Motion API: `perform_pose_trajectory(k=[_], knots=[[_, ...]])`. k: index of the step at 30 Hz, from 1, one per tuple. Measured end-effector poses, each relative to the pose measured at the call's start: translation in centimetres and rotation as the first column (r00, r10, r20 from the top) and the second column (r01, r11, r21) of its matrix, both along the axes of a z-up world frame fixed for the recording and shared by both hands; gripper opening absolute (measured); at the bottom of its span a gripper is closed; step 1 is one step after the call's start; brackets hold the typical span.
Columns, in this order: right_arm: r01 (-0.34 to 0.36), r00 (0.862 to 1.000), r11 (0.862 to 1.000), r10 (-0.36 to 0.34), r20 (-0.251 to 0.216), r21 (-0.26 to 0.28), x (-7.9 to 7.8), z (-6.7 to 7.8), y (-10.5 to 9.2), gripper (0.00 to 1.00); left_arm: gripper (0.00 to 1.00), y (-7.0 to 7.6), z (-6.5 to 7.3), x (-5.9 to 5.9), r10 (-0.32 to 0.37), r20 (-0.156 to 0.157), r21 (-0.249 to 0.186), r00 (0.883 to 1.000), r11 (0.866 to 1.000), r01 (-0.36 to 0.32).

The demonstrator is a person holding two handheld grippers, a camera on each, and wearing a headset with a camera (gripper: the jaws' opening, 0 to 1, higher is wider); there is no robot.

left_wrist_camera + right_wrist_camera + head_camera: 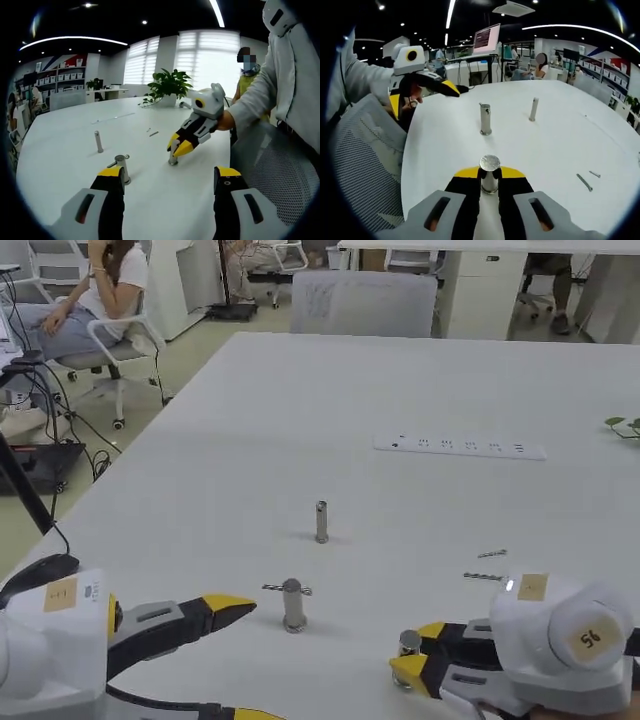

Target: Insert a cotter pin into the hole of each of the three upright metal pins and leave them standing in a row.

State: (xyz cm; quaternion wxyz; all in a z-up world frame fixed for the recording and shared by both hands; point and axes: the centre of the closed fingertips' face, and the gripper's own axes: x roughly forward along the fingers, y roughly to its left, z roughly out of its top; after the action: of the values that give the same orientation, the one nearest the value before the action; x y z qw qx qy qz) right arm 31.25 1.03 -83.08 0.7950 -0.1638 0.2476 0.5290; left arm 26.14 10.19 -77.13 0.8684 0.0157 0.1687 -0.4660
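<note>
The right tool [489, 174] clamps the nearest metal pin [489, 163] upright on the table [400, 390], while the left tool [169, 173] hangs spread near the middle pin [293, 606], which carries a cotter pin [274, 588], with the far pin [321, 521] upright beyond.

We count three upright metal pins on the worktop [250, 420]: a far pin [321, 521], a middle pin [293, 605] and a near pin [409, 643]. There are three cotter pins: an inserted cotter pin [275, 588] at the middle pin's head, a farther loose cotter pin [492, 554] and a nearer loose cotter pin [484, 577]. We also count one power strip [460, 446] and two grippers, the left gripper [243, 660] and the right gripper [415, 650].
</note>
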Motion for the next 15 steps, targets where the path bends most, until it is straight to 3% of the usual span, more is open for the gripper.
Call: perform_pose_trajectory(k=[5,15], knots=[[0.034,0.999,0.999,-0.034,0.002,-0.014,0.10,-0.31,-0.35,0.12,0.72,-0.09,0.00,0.04,-0.001,0.001,-0.001,1.000,1.000,0.001],[0.105,0.994,0.994,-0.105,-0.006,0.014,0.01,-0.32,-0.41,0.14,0.72,-0.38,-0.05,0.05,-0.007,0.001,-0.002,1.000,1.000,0.007]])
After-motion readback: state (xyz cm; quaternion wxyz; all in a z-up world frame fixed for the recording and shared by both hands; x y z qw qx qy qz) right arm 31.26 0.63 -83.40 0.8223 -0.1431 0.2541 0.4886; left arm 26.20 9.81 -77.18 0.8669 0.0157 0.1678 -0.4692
